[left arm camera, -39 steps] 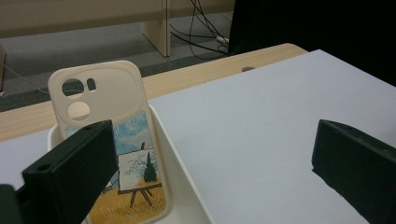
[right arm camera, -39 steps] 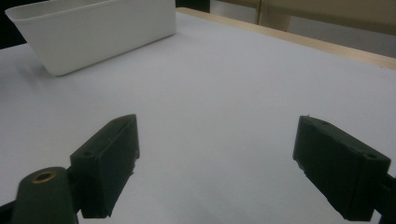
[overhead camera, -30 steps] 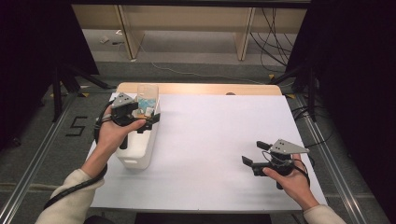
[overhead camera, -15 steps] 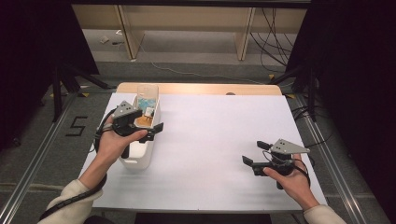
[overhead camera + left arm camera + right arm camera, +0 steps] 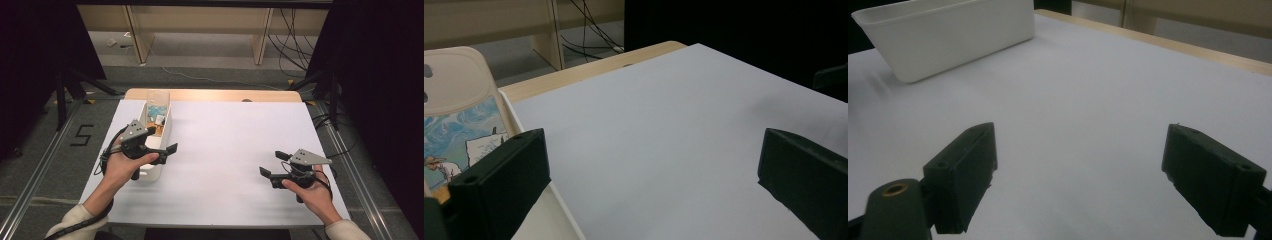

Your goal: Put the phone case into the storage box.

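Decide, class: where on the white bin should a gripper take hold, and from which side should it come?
Grip the white bin by its thin upper rim on the long side facing the table's middle, coming from above with one finger inside. Its walls flare outward and it is wide, so spanning it looks unlikely. The left gripper is nearest, open.

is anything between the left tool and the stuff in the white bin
Nothing visible. The left tool is open and hovers over the white bin, at its near end, with only air below it. The phone case lies right beside one jaw. The right tool is far off across the table.
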Available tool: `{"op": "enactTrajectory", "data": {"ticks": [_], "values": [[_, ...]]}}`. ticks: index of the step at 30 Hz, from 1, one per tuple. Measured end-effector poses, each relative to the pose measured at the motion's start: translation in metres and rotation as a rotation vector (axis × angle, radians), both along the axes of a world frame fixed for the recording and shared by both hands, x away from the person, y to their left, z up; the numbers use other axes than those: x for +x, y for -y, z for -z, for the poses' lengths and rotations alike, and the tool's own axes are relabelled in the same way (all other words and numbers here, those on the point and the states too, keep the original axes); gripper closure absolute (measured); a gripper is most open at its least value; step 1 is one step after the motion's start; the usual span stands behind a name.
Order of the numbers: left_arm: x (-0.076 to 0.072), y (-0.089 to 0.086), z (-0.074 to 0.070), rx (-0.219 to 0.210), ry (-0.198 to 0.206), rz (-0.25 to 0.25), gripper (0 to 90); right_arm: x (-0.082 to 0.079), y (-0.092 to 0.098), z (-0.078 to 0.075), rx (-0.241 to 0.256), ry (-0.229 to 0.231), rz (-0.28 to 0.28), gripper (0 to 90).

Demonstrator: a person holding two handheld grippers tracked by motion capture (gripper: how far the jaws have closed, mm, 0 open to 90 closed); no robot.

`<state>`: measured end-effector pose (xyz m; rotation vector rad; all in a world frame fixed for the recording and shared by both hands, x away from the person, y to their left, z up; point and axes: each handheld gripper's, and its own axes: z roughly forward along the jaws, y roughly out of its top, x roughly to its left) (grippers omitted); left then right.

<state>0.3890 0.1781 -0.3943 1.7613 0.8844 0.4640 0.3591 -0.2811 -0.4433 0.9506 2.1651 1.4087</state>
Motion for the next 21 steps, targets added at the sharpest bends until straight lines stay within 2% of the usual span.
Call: {"op": "enactTrajectory", "data": {"ticks": [4,12,21], "values": [[-0.006,-0.002,0.004,0.002,-0.001,0.006,0.0,0.0,0.0,0.0,0.0,0.001,-0.001,15.4],[-0.014,-0.005,0.008,0.015,0.022,0.023,0.0,0.0,0.0,0.0,0.002,-0.002,0.0,15.4],[-0.026,-0.006,0.012,0.008,0.033,0.04,0.0,0.0,0.0,0.0,0.002,-0.002,0.0,15.4]]}}
